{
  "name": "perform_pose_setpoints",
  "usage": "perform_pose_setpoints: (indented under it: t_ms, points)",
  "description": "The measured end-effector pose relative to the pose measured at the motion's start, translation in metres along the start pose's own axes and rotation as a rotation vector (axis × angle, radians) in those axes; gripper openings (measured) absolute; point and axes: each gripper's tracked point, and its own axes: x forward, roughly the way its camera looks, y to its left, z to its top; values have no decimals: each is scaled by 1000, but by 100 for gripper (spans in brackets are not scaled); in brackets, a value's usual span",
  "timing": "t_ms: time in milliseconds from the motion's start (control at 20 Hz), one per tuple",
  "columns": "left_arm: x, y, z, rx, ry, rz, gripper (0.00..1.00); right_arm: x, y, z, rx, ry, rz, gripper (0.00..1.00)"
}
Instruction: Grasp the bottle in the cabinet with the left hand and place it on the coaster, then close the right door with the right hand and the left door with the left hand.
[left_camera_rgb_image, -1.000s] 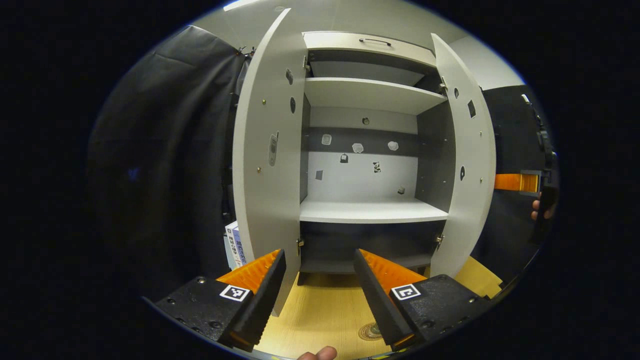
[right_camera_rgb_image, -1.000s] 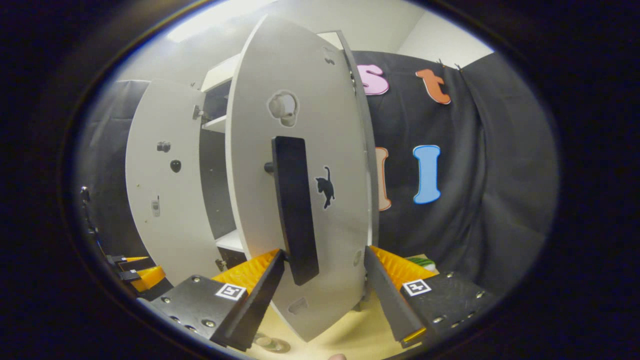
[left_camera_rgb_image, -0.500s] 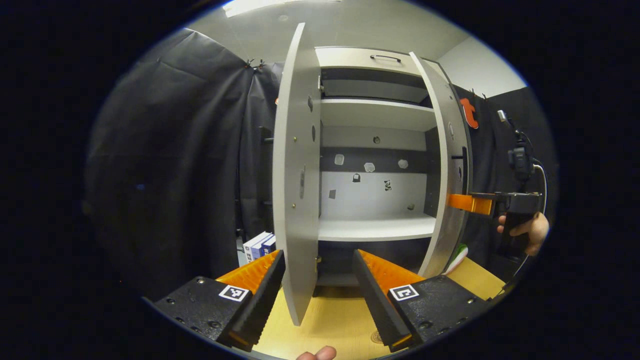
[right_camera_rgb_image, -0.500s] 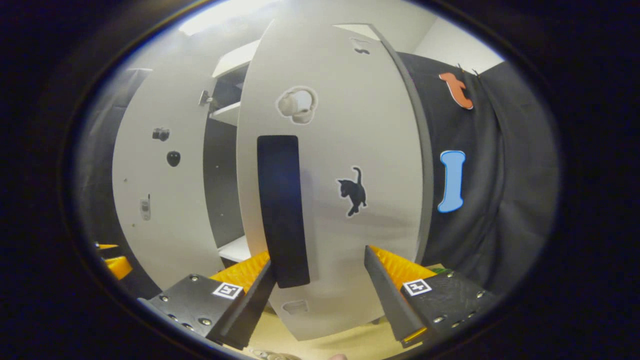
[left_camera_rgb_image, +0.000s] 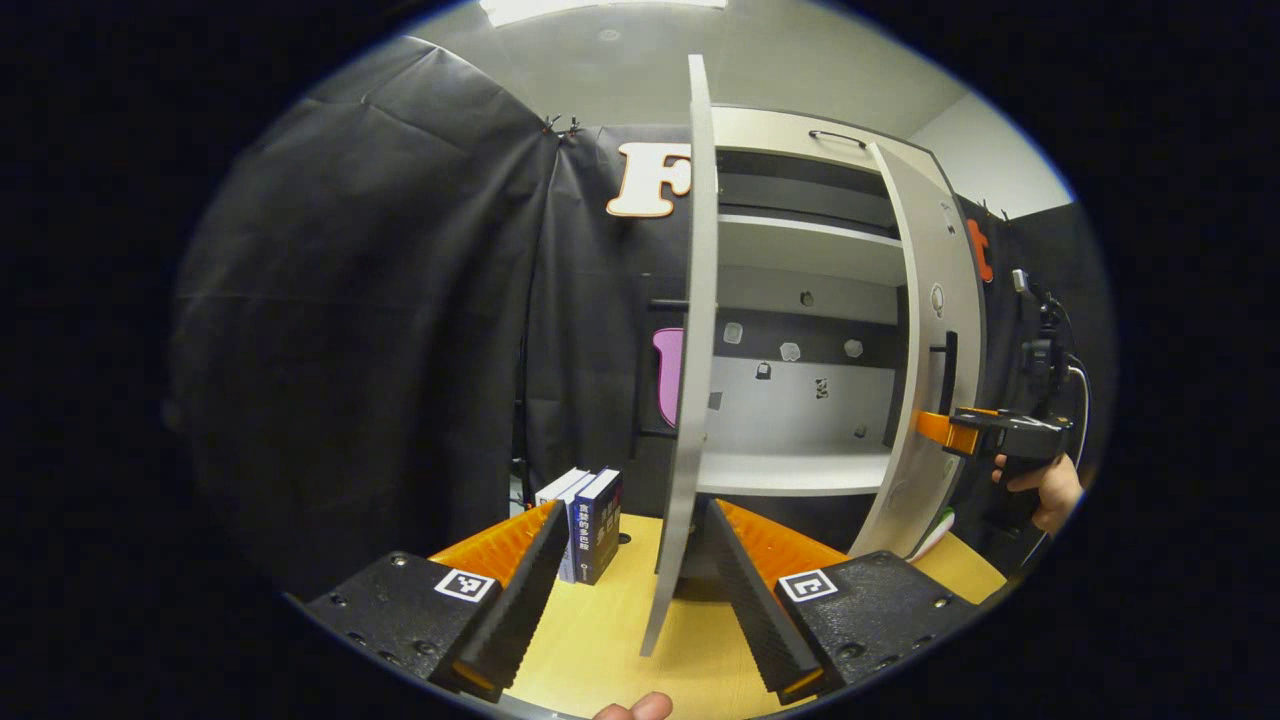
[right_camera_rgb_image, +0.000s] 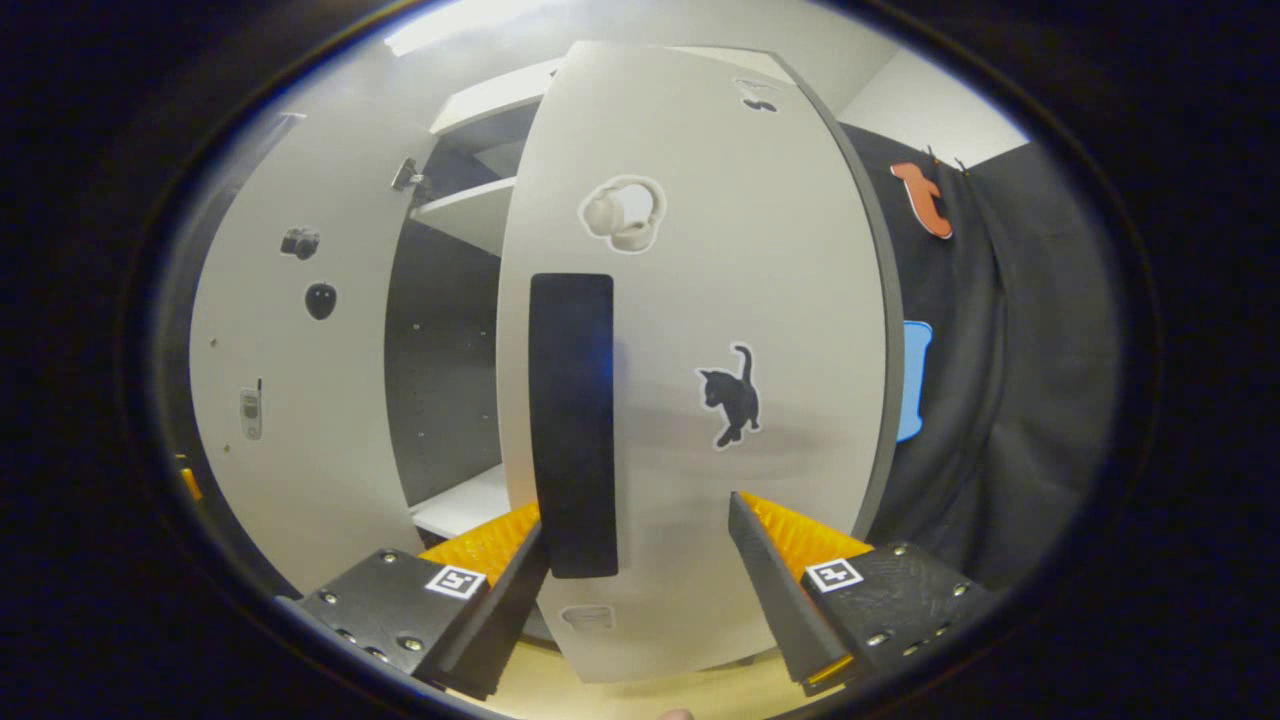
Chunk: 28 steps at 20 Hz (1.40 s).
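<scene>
Between the spread fingers of the left tongs (left_camera_rgb_image: 635, 590), held open, the left door (left_camera_rgb_image: 690, 400) stands edge-on above the counter (left_camera_rgb_image: 600, 640). Right tongs (right_camera_rgb_image: 640, 590), likewise open and gripping nothing, face the right door (right_camera_rgb_image: 700, 330), one finger beside its black handle (right_camera_rgb_image: 571, 420). Neither door is closed. Books (left_camera_rgb_image: 590, 510) stand on the counter.

A recording booth: black cloth walls (left_camera_rgb_image: 380, 300) around a cabinet (left_camera_rgb_image: 800, 300).
</scene>
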Motion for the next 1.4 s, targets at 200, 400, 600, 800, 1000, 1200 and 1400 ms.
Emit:
perform_pose_setpoints:
  t_ms: [200, 400, 600, 800, 1000, 1200, 1400]
  points:
    - [6, 20, 8, 7, -3, 0, 89, 14, 5, 1, -5, -10, -31, 100]
    - [15, 30, 12, 8, -4, -21, 89, 31, 10, 3, -31, -19, -62, 97]
    - [28, 36, 16, 20, -11, -35, 89, 45, 13, 2, -39, -31, -86, 100]
    - [51, 36, 17, -2, -18, -63, 89, 58, 14, -3, -40, -24, -106, 100]
    - [63, 30, 19, -11, -17, -111, 89, 65, 16, -5, -35, -24, -121, 100]
    - [65, 19, 28, 6, -33, -155, 89, 68, 16, -6, -42, -28, -138, 100]
    - [69, 14, 35, 30, -48, -177, 89, 70, 16, -7, -44, -28, -151, 100]
